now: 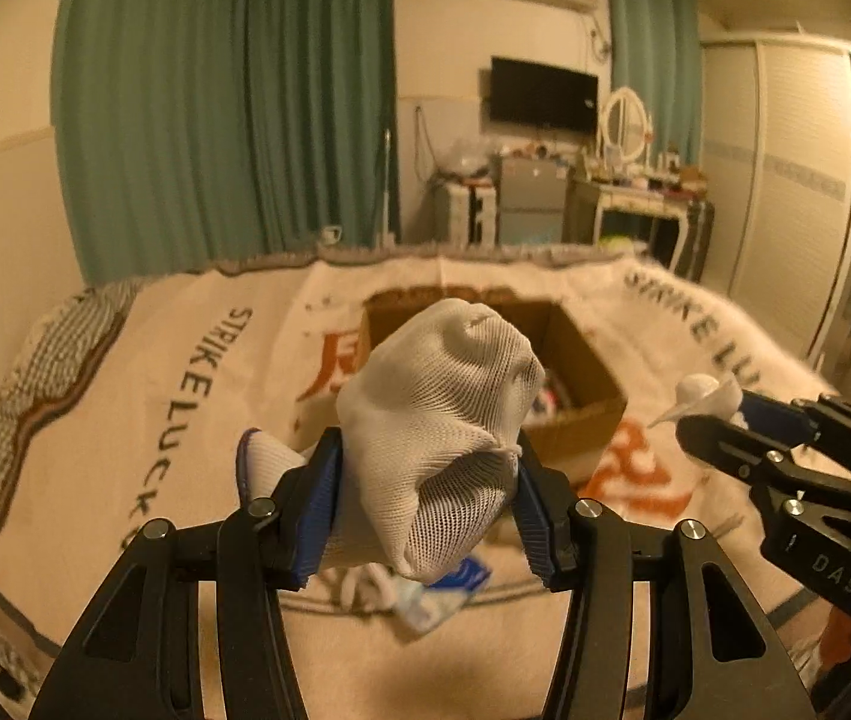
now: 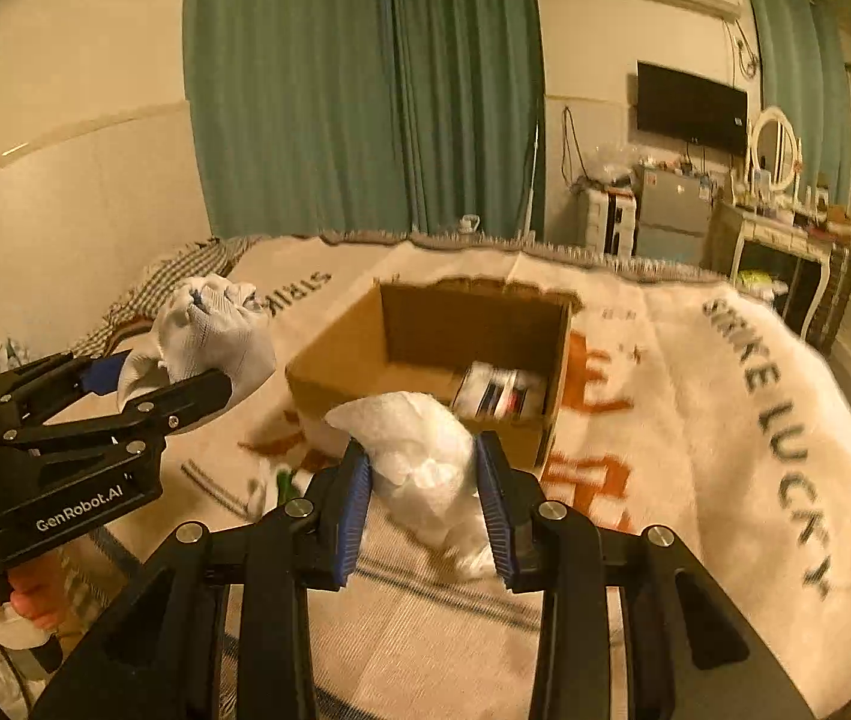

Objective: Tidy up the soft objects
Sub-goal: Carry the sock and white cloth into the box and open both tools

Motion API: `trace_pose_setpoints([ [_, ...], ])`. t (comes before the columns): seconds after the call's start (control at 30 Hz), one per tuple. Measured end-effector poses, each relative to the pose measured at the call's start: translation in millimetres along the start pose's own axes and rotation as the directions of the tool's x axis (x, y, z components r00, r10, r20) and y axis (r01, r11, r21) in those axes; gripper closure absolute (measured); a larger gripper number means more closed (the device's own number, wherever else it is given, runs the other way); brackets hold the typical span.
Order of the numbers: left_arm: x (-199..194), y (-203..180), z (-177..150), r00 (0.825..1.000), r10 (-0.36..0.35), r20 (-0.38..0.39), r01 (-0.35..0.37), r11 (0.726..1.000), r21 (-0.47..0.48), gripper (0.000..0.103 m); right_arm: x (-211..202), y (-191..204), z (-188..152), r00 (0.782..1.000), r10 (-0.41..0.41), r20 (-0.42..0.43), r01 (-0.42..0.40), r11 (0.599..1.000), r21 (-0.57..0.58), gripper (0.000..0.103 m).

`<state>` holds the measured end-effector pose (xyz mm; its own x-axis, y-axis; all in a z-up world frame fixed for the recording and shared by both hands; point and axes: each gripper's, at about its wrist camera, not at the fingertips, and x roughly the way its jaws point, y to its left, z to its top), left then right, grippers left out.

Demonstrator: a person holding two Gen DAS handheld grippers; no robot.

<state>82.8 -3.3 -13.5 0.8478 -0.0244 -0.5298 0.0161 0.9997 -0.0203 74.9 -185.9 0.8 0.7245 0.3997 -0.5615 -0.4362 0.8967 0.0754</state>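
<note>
Left wrist view first: left gripper clamping a white mesh-knit bundle — a balled sock or glove, hard to tell which — pads pressing in at both flanks, cloth bulging up and forward between them. Hanging clear above the blanket, on the near side of the cardboard box. Looking light, limp and squashy; giving under the pads rather than resisting, so gripping across the thick middle, as now, seeming the safest hold, a loose edge being likely to slip out. Long axis running roughly forward along the fingers, rounded end pointing toward the box, a cuff-like tail trailing back and down past the left pad.

Right wrist view next: right gripper pinching tight on a crumpled white cloth wad, also above the blanket and just short of the box's near wall. Equally soft and weightless-looking; no clear long axis, one peak tilting up and left toward the box.

Farther off — inside the box, a few small dark-and-white items lying against the right wall. Beyond the box, green curtains.
</note>
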Motion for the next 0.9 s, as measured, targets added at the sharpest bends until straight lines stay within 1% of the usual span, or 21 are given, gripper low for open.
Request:
trace_pose_setpoints([
  [0.07, -1, -1, 12, 1.000, -0.020, 0.021, 0.020, 1.000, -0.013, 0.052, -4, -5, 18, 0.999, -0.007, 0.039, 0.008, 1.000, -0.011, 0.069],
  [0.2, 10, -5, 36, 0.999, -0.021, 0.044, 0.020, 1.000, 0.010, 0.051, -7, -18, 58, 0.995, -0.003, 0.097, 0.004, 1.000, -0.011, 0.069],
  [0.33, 34, -2, 60, 0.998, -0.020, 0.055, 0.019, 1.000, 0.016, 0.051, 4, -28, 97, 0.992, -0.005, 0.130, 0.009, 1.000, -0.030, 0.069],
  [0.4, 50, 0, 70, 0.998, -0.044, 0.054, 0.043, 0.999, 0.016, 0.051, 14, -32, 111, 0.991, -0.022, 0.135, 0.028, 0.999, -0.046, 0.069],
  [0.5, 75, 1, 79, 0.999, -0.043, 0.032, 0.042, 0.999, 0.025, 0.051, 41, -39, 129, 0.993, -0.032, 0.110, 0.039, 0.997, -0.060, 0.069],
  [0.63, 117, 0, 84, 0.999, -0.028, -0.016, 0.028, 0.998, 0.047, 0.051, 87, -44, 137, 0.998, -0.048, 0.046, 0.051, 0.995, -0.085, 0.069],
  [0.67, 128, 1, 84, 0.999, -0.025, -0.030, 0.026, 0.999, 0.042, 0.051, 100, -46, 137, 0.999, -0.048, 0.023, 0.049, 0.995, -0.090, 0.069],
  [0.77, 152, 3, 77, 0.996, -0.058, -0.072, 0.060, 0.998, 0.025, 0.051, 138, -48, 130, 0.998, -0.066, -0.025, 0.063, 0.993, -0.104, 0.069],
  [0.9, 180, -1, 66, 0.992, -0.041, -0.122, 0.048, 0.997, 0.054, 0.051, 184, -63, 117, 0.994, -0.039, -0.101, 0.035, 0.998, -0.043, 0.069],
])
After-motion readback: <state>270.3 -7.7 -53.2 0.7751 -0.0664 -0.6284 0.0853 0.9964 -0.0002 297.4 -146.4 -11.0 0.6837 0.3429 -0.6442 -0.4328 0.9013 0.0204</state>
